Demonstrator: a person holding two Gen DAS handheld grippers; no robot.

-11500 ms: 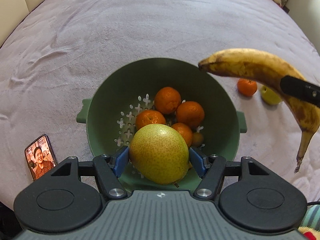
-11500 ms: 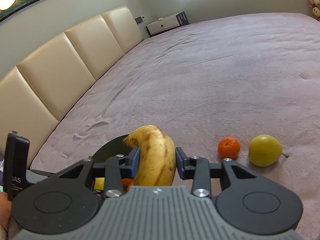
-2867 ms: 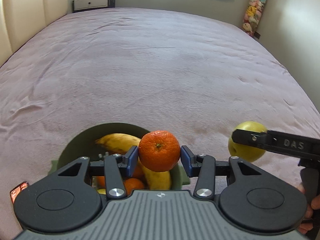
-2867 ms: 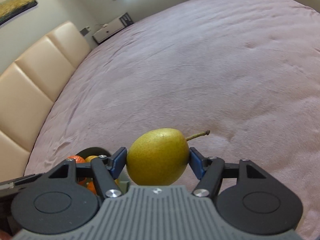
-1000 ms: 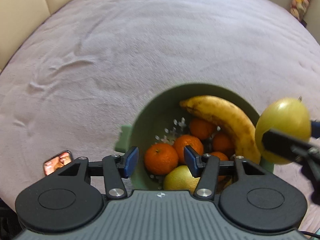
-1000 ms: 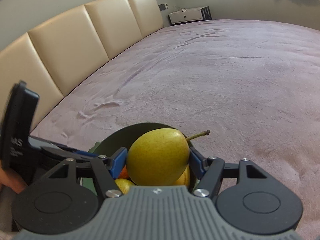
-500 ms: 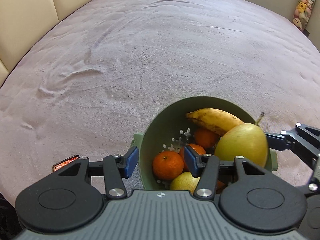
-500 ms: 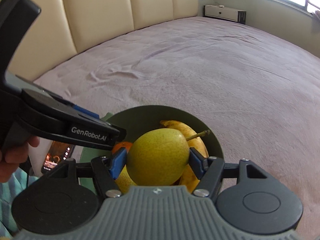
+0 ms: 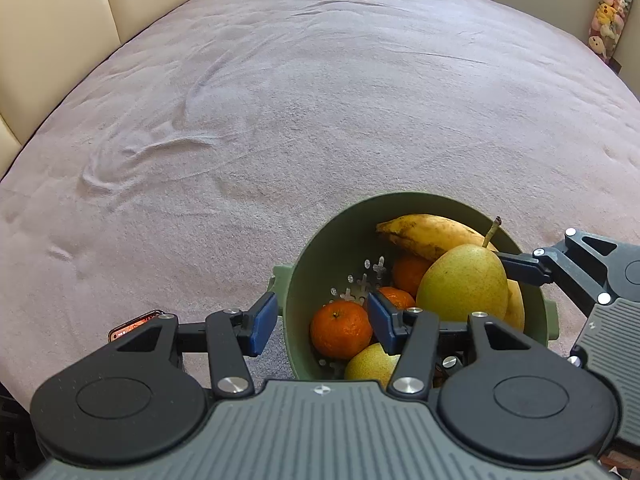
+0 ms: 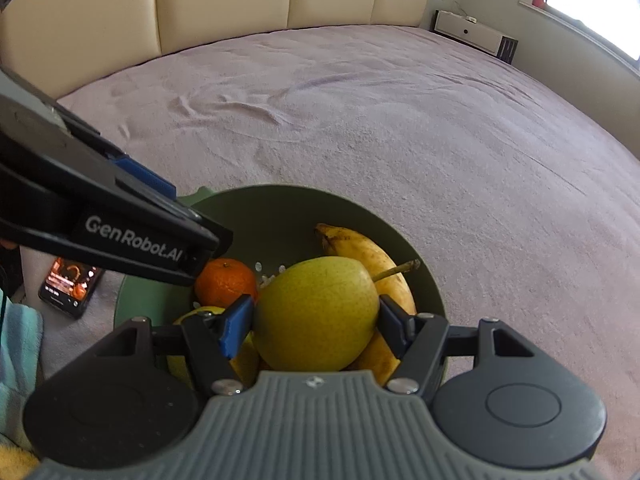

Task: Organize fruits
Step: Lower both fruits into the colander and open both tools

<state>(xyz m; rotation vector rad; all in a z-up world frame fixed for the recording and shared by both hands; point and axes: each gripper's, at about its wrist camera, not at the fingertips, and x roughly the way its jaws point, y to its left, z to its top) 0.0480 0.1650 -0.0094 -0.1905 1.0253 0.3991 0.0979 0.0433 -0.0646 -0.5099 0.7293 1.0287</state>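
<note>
Fruits sit piled in a round, dull-green plastic colander bowl (image 9: 320, 256) with cross-shaped drain holes and small side handles, standing on a wide bed covered in a soft mauve, faintly rumpled blanket (image 9: 320, 100). Inside lie a long yellow banana with brown speckling (image 9: 428, 234) against the far wall, several small glossy orange tangerines (image 9: 340, 328) on the near side, and a second pale pear (image 9: 370, 364) low at the near rim.

Around the bowl: a dark smartphone with a lit screen (image 10: 68, 286) lies flat on the blanket just beside the bowl's left side, cream padded headboard panels (image 10: 220, 0) rise behind the bed, a low white cabinet (image 10: 474, 36) stands against the far wall, and a column of plush toys (image 9: 608, 20) hangs in a corner. A turquoise cloth (image 10: 18, 344) shows at the left edge of the right wrist view.

A speckled yellow-green pear with a brown stem (image 10: 316, 316) is clamped between the blue pads of the right claw (image 10: 316, 324), held over the bowl's right half, above the banana and tangerines. The left claw (image 9: 322, 322) hangs over the bowl's near left rim with its jaws apart and nothing between the pads; a tangerine lies below the gap. In the right wrist view its black finger crosses in front of the bowl's left side.
</note>
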